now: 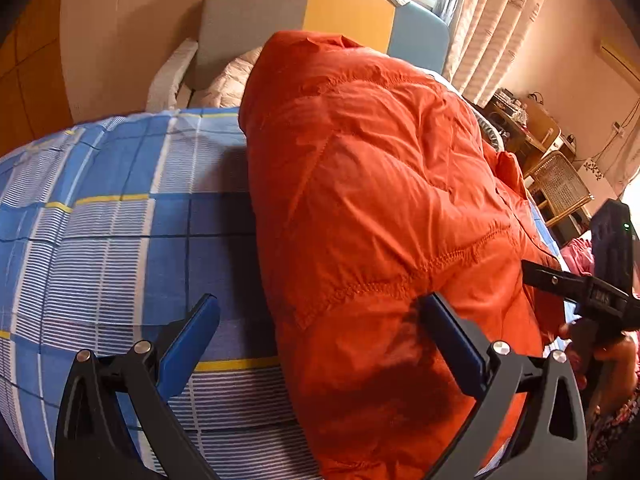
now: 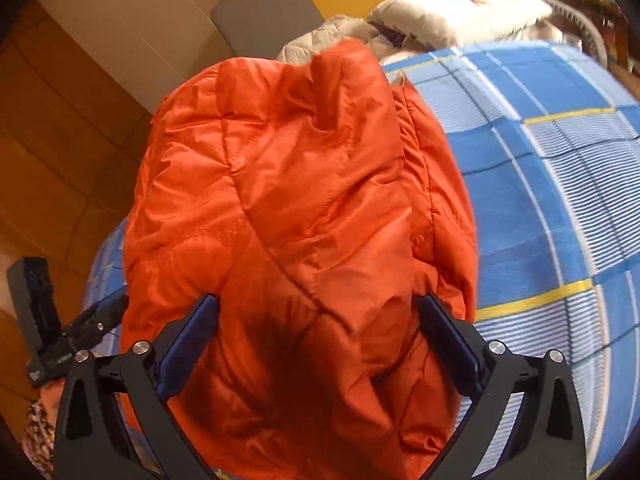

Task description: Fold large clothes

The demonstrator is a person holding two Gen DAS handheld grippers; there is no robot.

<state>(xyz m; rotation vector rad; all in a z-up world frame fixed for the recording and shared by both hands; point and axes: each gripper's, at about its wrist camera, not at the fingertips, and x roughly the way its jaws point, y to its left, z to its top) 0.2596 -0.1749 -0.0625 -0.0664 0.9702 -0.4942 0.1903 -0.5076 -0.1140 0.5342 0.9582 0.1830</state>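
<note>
- Orange quilted down jacket lies bunched on the bed's blue plaid sheet.
- Left tool: spread wide, holding nothing, right finger over the jacket's edge, left finger over the sheet.
- Right tool: spread wide, holding nothing, angled down over the jacket.

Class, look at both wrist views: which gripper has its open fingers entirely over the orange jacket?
The right gripper: both fingers frame the orange puffer jacket. The left gripper straddles the jacket's edge and the blue checked bedsheet.

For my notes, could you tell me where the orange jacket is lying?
The orange jacket lies on the blue plaid bedsheet, between both open grippers, below the white pillow.
</note>
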